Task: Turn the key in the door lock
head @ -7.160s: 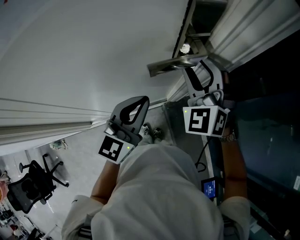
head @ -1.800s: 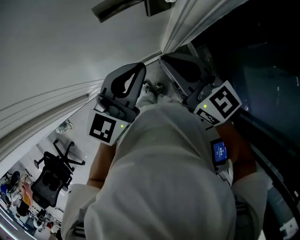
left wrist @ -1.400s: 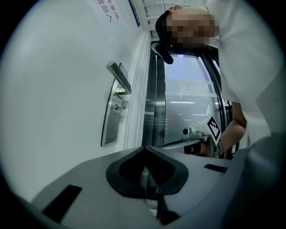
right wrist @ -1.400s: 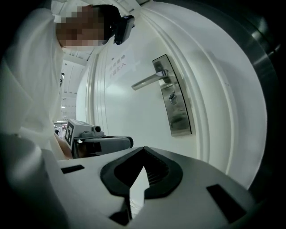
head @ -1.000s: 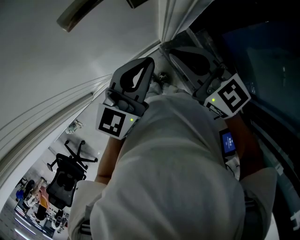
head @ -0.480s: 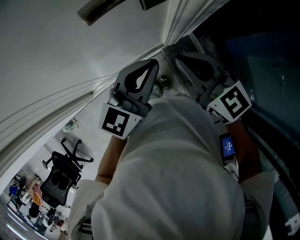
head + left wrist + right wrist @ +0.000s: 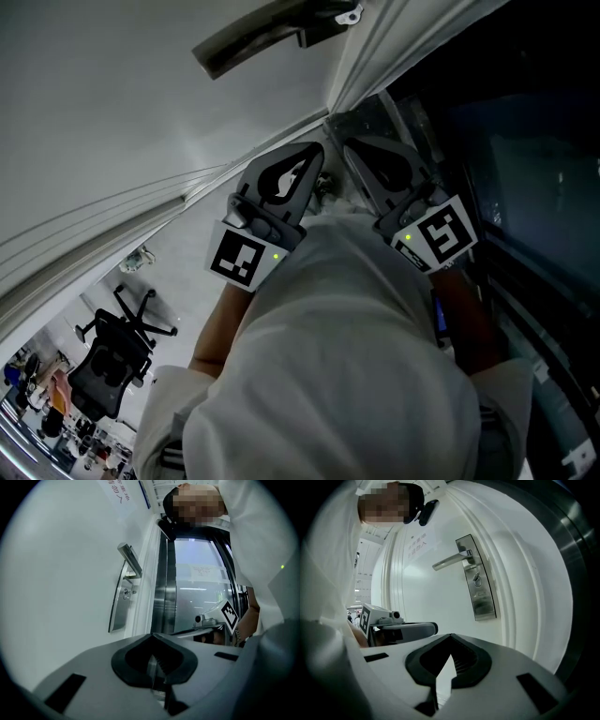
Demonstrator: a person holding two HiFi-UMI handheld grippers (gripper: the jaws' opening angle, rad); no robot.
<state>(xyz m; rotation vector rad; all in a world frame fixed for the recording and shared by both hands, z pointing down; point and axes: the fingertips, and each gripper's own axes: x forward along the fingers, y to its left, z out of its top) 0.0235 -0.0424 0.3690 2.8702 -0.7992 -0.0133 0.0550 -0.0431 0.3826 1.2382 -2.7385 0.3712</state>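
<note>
While both grippers sit short of the door (image 7: pixel 431 592), neither touches it.

Left gripper (image 7: pixel 152 635): fingers pressed together, tips meeting, nothing between them.
Right gripper (image 7: pixel 451 635): same, fingers closed tip to tip and empty.

Key (image 7: pixel 476 579) is a small piece sticking out of the lock, too small for detail. It sits on the steel lock plate (image 7: pixel 482 595), just under the lever handle (image 7: pixel 451 560).
- From the right fingers: plate is ahead, above and a little to the right, well apart.
- From the left fingers: plate is ahead, above and off to the left, also well apart, nearly edge-on.

The grippers are side by side. The right one shows just right of the left fingers, marker cube (image 7: pixel 229 613) facing the camera. The left one shows to the left of the right fingers.

Head view: both sets of fingertips point toward the door edge, close together, with the handle well beyond them. A dark metal frame (image 7: pixel 166 583) runs along the door's edge, right of the left fingers. An office chair (image 7: pixel 112 352) is far behind the left gripper.
</note>
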